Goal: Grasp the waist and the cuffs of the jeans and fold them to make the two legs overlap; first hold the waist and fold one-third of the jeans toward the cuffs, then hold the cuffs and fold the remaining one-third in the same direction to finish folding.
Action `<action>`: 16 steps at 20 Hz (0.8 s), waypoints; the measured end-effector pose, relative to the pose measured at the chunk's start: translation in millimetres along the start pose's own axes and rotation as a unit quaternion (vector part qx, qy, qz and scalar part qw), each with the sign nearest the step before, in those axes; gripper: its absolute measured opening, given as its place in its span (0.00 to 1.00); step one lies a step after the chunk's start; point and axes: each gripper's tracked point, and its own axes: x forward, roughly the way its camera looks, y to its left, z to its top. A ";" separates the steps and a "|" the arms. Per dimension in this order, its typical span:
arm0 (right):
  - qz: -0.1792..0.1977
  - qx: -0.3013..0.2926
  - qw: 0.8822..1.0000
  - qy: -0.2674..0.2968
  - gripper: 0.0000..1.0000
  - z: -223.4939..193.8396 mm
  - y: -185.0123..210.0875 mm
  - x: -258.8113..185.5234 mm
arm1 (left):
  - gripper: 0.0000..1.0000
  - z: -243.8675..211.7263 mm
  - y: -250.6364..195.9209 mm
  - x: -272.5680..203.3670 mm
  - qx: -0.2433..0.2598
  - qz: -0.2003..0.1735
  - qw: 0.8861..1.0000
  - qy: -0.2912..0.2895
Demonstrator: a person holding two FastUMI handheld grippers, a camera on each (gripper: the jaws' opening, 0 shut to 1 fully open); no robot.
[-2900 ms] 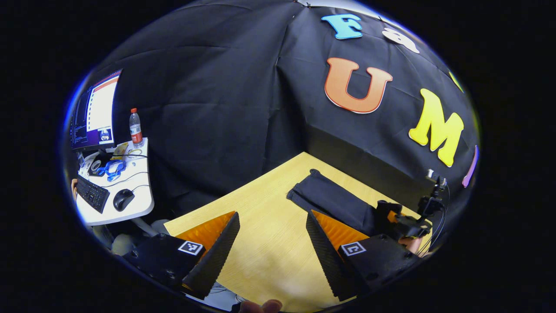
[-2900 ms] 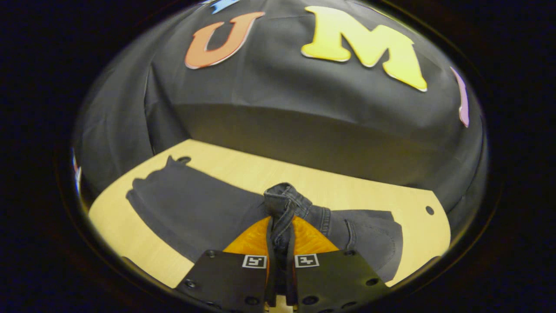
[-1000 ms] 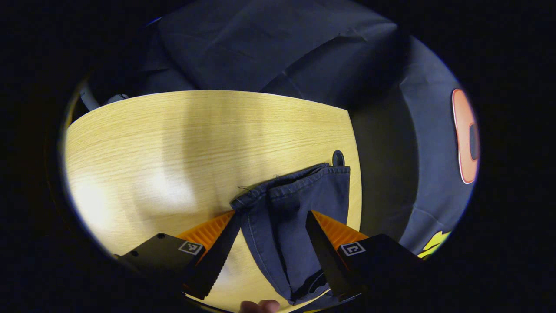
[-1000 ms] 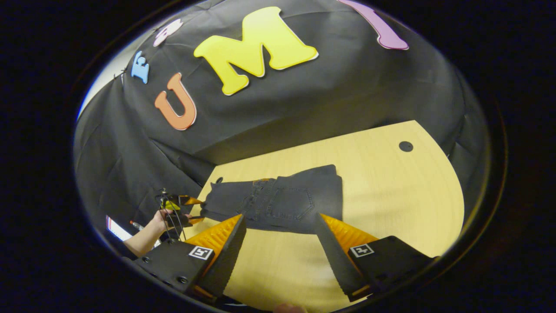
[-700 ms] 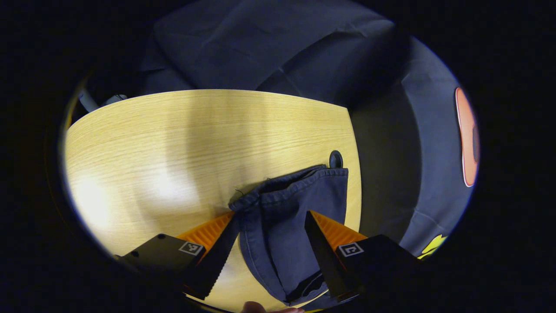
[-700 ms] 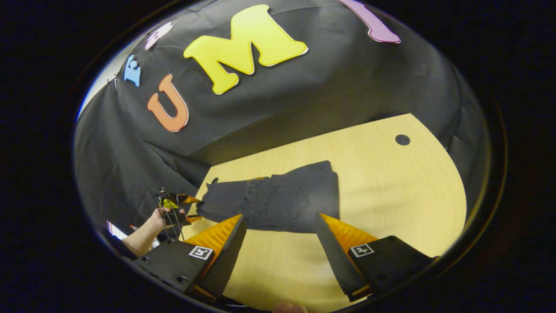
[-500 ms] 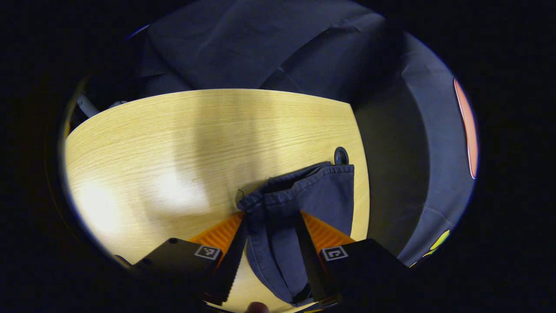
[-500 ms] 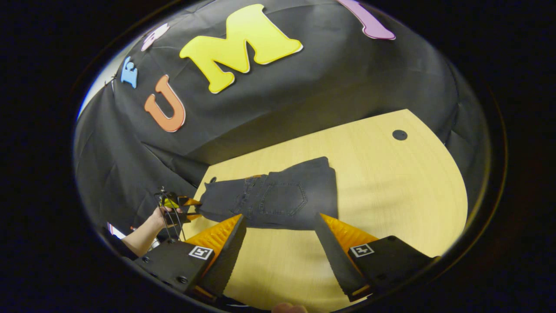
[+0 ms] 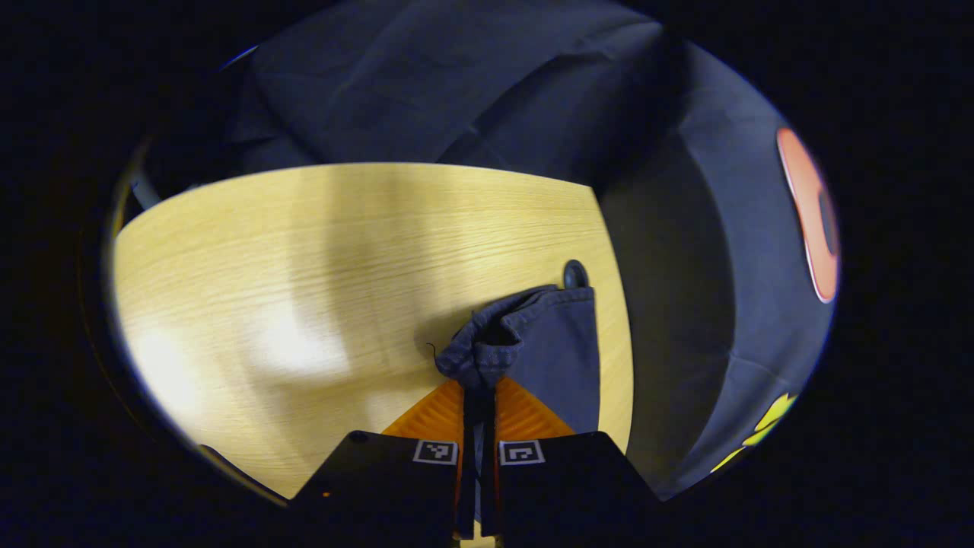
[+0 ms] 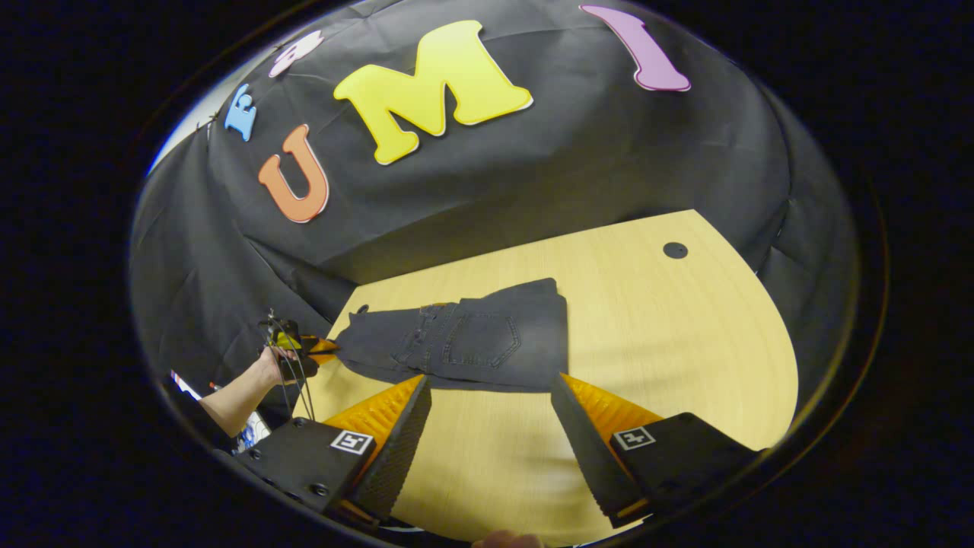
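Two grippers: the left gripper (image 9: 479,396) pinches only a bunched corner of the cuffs (image 9: 487,350), which may slip when lifted, while the right gripper (image 10: 491,426) hangs wide open, empty, near the jeans (image 10: 464,342).

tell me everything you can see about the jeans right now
The jeans are dark denim and lie flat on the light wooden table, legs overlapped, waist third folded over with a back pocket facing up. The left gripper is shut on the bunched cuffs near a table hole. The right gripper hangs open, apart from them.
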 end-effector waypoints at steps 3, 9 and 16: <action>-0.008 0.002 1.000 -0.020 0.98 0.8 0.3 -16.5 | 0.05 -11.9 -49.8 -28.1 0.073 -0.057 0.995 -0.024; -0.033 0.015 0.997 -0.072 0.98 -3.6 -9.3 -72.3 | 0.05 -95.6 -185.8 -101.6 0.227 -0.189 0.954 -0.056; -0.100 0.049 0.988 -0.103 0.98 -30.1 -68.8 -144.8 | 0.05 -309.6 -252.4 -116.3 0.325 -0.267 0.906 0.039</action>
